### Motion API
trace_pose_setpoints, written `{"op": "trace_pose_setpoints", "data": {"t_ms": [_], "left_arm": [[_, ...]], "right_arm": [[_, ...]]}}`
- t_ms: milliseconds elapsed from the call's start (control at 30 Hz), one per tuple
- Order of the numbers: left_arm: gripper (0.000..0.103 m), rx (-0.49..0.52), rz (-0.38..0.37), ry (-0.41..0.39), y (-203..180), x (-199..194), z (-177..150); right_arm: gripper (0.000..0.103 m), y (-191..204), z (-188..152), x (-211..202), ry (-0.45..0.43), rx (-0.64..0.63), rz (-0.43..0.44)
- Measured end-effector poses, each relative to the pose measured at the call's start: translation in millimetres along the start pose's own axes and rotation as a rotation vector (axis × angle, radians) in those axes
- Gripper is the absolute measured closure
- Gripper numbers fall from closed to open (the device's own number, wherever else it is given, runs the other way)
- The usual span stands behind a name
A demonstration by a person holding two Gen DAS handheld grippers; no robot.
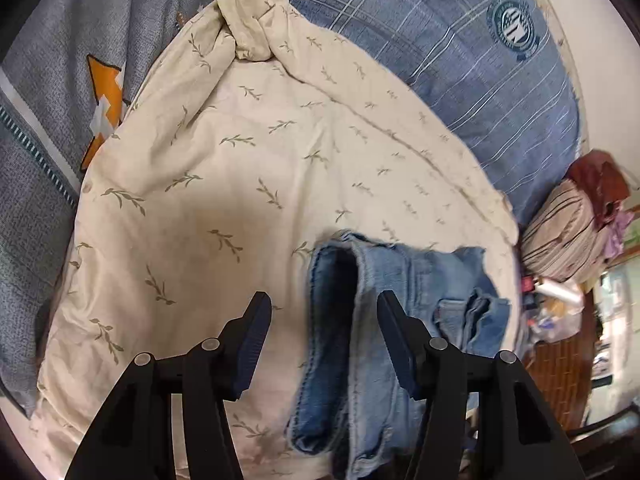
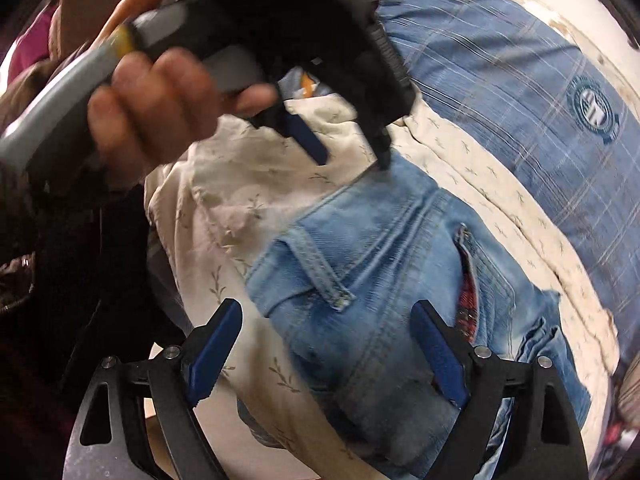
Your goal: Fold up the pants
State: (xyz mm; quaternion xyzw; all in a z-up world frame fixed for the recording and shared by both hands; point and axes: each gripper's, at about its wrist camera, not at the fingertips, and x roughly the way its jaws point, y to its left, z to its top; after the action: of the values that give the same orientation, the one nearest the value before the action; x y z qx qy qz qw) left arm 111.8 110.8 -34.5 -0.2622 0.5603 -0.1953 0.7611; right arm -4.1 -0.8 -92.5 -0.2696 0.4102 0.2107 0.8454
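Observation:
Light blue denim pants lie folded into a compact bundle on a cream quilt with a leaf print. In the right wrist view the pants show a belt loop and a pocket with red plaid lining. My left gripper is open and empty, its fingers straddling the pants' left folded edge. It also shows in the right wrist view, held by a hand just above the pants' far edge. My right gripper is open and empty, hovering over the near part of the pants.
A blue plaid pillow lies behind the quilt. A grey bedspread with an orange star is at the left. A pile of clothes and a cluttered surface sit at the right, past the bed's edge.

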Motion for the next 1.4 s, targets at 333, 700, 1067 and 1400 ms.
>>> {"op": "trace_pose_setpoints", "data": {"t_ms": [333, 700, 1067, 1400], "left_arm": [[0.035, -0.017, 0.053, 0.071, 9.6, 46.5, 6.9], [0.096, 0.034, -0.065, 0.094, -18.0, 40.8, 10.6], [0.095, 0.316, -0.034, 0.041, -133.7, 21.2, -3.1], [0.089, 0.372, 0.090, 0.039, -158.9, 24.3, -0.9]], "right_arm": [[0.014, 19.4, 2.9, 31.3, 0.030, -0.089, -0.112], [0.079, 0.7, 11.5, 9.3, -0.076, 0.014, -0.033], [0.080, -81.3, -28.3, -65.7, -0.231, 0.424, 0.012], [0.073, -103.7, -51.1, -78.5, -0.278, 0.538, 0.129]]}}
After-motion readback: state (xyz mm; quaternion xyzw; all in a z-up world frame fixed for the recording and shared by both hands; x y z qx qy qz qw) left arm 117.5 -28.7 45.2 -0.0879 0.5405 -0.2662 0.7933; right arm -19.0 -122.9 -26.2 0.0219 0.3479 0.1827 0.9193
